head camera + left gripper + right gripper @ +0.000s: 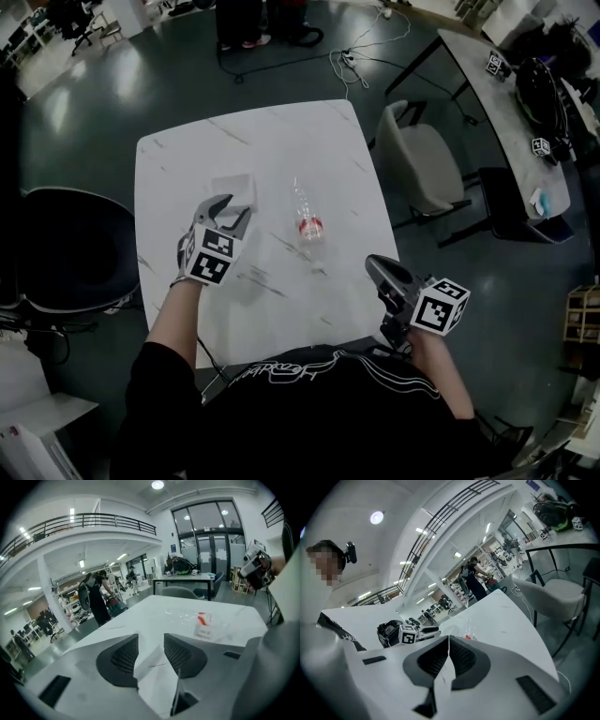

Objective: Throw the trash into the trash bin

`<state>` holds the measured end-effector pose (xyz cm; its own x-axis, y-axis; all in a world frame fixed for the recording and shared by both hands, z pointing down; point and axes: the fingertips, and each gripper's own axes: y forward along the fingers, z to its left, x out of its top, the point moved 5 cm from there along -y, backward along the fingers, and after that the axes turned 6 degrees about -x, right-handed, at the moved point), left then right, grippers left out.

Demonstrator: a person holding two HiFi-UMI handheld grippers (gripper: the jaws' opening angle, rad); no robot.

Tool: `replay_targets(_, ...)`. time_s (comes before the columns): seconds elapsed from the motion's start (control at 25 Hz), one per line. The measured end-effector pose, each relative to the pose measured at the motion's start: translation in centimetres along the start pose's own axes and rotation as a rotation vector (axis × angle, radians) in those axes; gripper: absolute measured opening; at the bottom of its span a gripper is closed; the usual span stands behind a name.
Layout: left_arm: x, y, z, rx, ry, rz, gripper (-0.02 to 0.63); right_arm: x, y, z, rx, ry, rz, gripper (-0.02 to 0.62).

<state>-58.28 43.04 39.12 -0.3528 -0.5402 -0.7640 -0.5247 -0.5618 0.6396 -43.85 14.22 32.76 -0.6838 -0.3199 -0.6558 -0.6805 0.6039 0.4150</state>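
White paper lies on the bench, right at the tips of the left gripper in the head view. A clear bottle lies just beside it. I think this is the pick-up step. In the left gripper view the jaws stand apart, so next they must squeeze the paper. In the right gripper view the right gripper is closed on nothing, with the bottle ahead.

Square white tabletop, faint grey marble veins. Clear plastic bottle, red-and-white label. Folded paper sheet, plain white. Left gripper, right gripper: grey jaws, cubes in black-and-white square markers. Glossy floor dark teal-grey. Padded chair pale grey.
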Motion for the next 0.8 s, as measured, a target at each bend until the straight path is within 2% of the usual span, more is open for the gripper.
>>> replay_targets(0.08,-1.0,1.6,0.3,0.0,0.059,0.075,0.156,-0.2,-0.3,-0.8,-0.023,-0.001,0.019,0.034)
replay_targets(0.24,-2.5,3.6,1.1,0.022,0.252,0.207,0.156,-0.9,-0.6,-1.8,-0.044,0.033,0.036,0.034)
replay_targets(0.64,-5.3,5.6,1.6,0.049,0.551,0.391,0.153,-3.2,-1.5,-3.1,-0.083,0.101,0.029,0.034)
replay_targets(0.72,-5.5,5.6,1.5,0.064,0.621,0.414,0.123,-3.3,-1.8,-3.1,-0.088,0.11,0.02,0.034)
replay_targets(0.8,-5.5,5.5,1.4,0.068,0.655,0.426,0.112,-3.4,-2.1,-3.2,-0.096,0.116,0.012,0.034)
